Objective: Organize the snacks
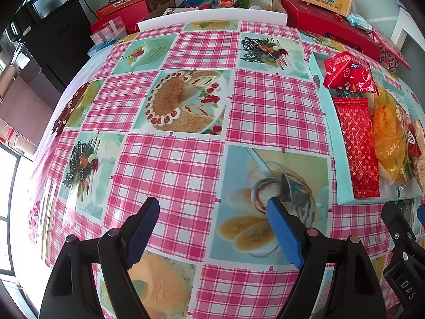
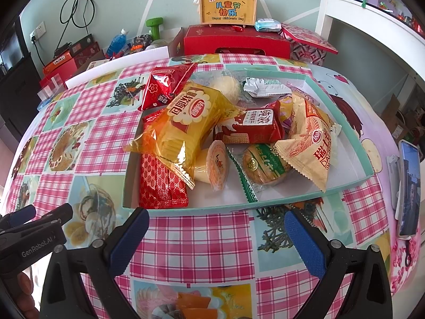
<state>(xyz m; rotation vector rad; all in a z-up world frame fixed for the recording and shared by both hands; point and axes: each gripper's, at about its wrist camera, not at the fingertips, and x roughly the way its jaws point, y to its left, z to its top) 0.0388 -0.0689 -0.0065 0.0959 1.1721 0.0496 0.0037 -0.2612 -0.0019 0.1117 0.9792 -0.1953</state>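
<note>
Your snacks sit piled in the shallow teal-rimmed tray [image 2: 342, 121], centre of the right wrist view, right edge of the left wrist view [image 1: 322, 101]. In the pile: a yellow bread pack [image 2: 183, 122] leaning across a red patterned bar [image 2: 159, 183] at the tray's left side, a red triangular pouch [image 2: 163, 86] hanging over the upper-left rim, a red biscuit pack [image 2: 255, 126] in the middle, a small jelly cup [image 2: 216, 164] on its side just below it, a green-edged cake pack [image 2: 263, 168] next to that, a cream triangular pack [image 2: 310, 143] on the right, and a white-green sachet [image 2: 263, 86] near the far rim. Your right gripper [image 2: 216, 239] hovers just short of the tray's near rim, jaws spread, nothing between them. Your left gripper [image 1: 215, 228] hangs over bare tablecloth [image 1: 202, 122] left of the tray, jaws spread wide too, nothing between them; its side shows lower left in the right wrist view [image 2: 37, 226]. Past the table's far edge: a red gift box [image 2: 233, 41] with a yellow sign box [image 2: 228, 8] on top, a green dumbbell [image 2: 154, 26], a blue bottle [image 2: 117, 41]. A phone [image 2: 409, 188] stands at the right edge of the table.
</note>
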